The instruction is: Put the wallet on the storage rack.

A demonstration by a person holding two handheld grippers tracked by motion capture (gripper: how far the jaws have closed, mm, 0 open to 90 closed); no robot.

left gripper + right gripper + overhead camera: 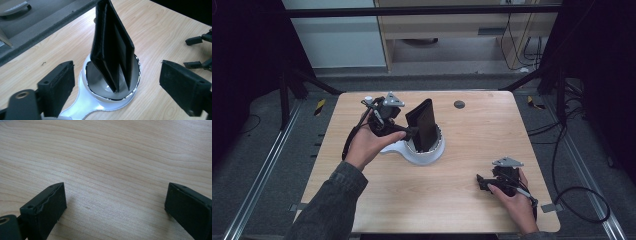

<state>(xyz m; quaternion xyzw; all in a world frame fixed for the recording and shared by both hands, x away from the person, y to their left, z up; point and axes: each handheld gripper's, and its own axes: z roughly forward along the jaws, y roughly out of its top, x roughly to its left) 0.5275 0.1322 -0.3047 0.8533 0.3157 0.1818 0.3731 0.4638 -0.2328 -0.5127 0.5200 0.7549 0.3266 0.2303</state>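
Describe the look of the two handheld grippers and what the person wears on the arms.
Both the left gripper and right gripper are black, each with blocky black jaws and a grey three-cornered plate on top. A dark cable trails from each. The left arm wears a dark grey sleeve.

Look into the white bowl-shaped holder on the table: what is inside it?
A black folded wallet stands on end inside the white holder, tilted, its two leaves spread apart at the bottom on the shiny inner surface. The wallet covers part of the holder's floor; what the wallet contains cannot be seen.

Light wooden table [462, 150], white handled bowl [424, 155] near centre, small dark disc [459, 104] beyond it
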